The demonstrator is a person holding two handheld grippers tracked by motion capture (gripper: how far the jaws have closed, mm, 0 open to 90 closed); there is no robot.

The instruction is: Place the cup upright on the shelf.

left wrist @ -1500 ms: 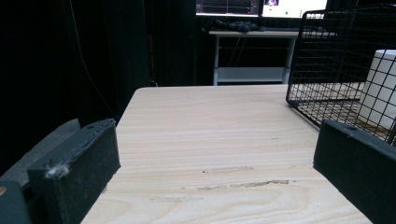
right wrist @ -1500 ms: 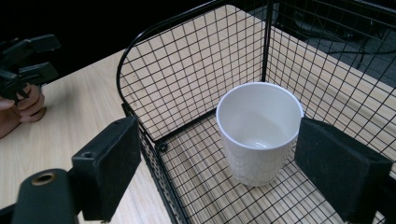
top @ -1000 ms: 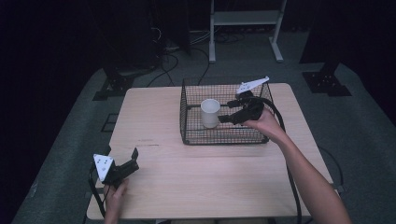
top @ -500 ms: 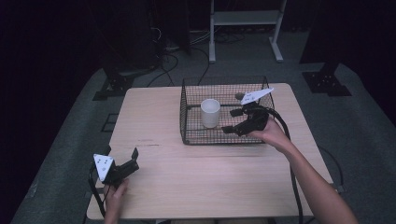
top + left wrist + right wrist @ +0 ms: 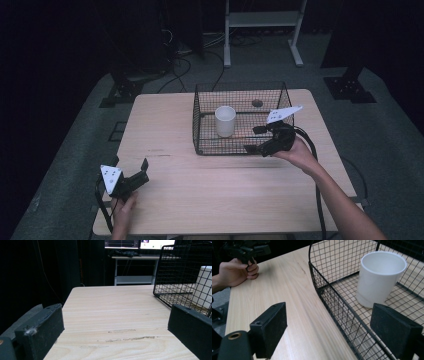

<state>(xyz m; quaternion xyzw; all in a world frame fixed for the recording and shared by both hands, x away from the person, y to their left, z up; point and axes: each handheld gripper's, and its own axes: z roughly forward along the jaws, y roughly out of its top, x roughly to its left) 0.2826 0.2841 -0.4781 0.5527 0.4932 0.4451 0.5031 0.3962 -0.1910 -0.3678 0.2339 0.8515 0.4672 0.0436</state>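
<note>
A black wire basket [image 5: 200, 125] stands on the far half of the wooden table [image 5: 210, 190], and a white cup [image 5: 225, 121] sits upright inside it. My right gripper [image 5: 252, 139] hovers at the basket's near right wall, open. In the right gripper view the basket's wall [image 5: 324, 272] runs between the jaws of my right gripper [image 5: 332, 327]. One jaw is outside and one is over the inside, with the cup [image 5: 379, 277] just beyond, untouched. My left gripper [image 5: 131, 164] rests open near the table's front left corner, holding nothing.
In the left gripper view, bare tabletop [image 5: 112, 305] stretches ahead, with the basket [image 5: 175, 272] and cup [image 5: 203, 287] at the right. A white metal shelf frame [image 5: 260, 20] and cables [image 5: 185, 65] lie on the floor behind the table.
My right gripper has drawn back from beside the cup over the basket, toward the near right wall and a little lower. The cup and my left gripper have stayed put.
</note>
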